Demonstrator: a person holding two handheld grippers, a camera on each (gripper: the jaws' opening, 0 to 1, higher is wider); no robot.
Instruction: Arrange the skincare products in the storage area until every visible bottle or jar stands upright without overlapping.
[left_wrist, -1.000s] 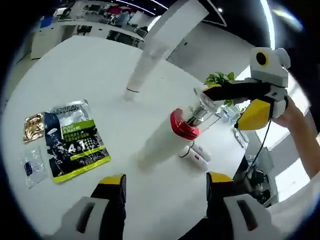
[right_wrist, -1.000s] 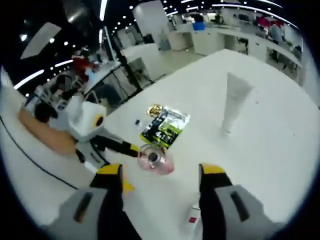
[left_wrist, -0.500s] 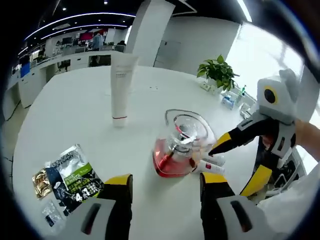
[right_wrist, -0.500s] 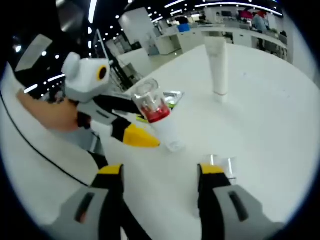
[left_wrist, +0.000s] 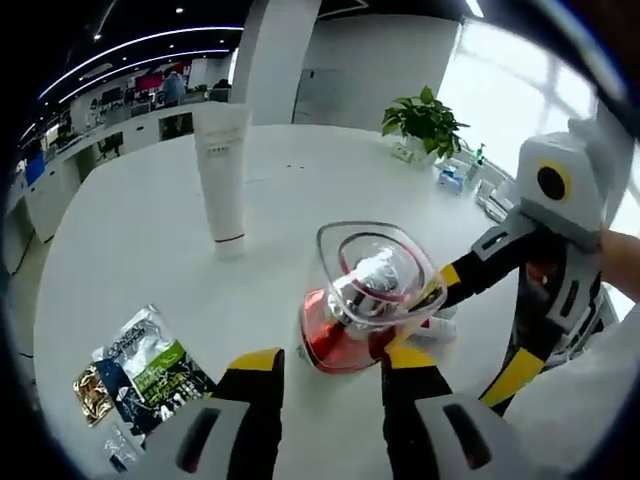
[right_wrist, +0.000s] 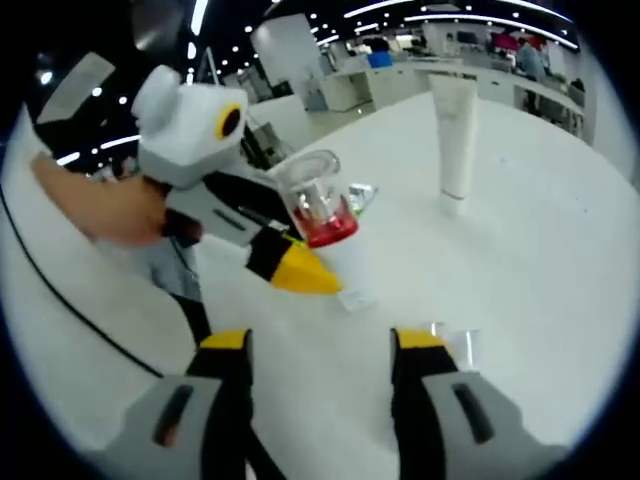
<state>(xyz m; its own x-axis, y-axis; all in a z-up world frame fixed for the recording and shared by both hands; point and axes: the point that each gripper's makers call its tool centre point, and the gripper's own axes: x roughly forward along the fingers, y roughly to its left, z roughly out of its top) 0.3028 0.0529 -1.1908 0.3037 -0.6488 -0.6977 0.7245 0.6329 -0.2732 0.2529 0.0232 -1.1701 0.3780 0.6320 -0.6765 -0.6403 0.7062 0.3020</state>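
**Pump bottle between both sets of tongs, tube standing further back**

In the left gripper view the left tongs (left_wrist: 330, 365) come up from the bottom edge, spread apart, with the clear-capped pump bottle (left_wrist: 365, 290) right above and between the yellow tips. Whether they actually touch it is hard to say. The bottle has a red collar and a see-through cap and leans toward the camera. From the right side of that frame the right tongs (left_wrist: 435, 290) reach in, one yellow tip against the bottle's side.

In the right gripper view the right tongs (right_wrist: 320, 345) are spread too, nothing between the tips at the bottom of the frame. The same bottle (right_wrist: 322, 225) sits upper-middle, with a white body under the red collar, and a yellow tip of the left tongs (right_wrist: 300, 270) comes in from the left beside it. A person's hand (right_wrist: 95, 210) holds that tool at far left.

Further out on the white counter (left_wrist: 130, 250), a white tube (left_wrist: 222, 170) stands upright on its cap, upper left. A green and black sachet (left_wrist: 150, 375) lies flat at lower left with a small gold packet (left_wrist: 92, 392) beside it. A potted plant (left_wrist: 425, 120) sits at the far edge.
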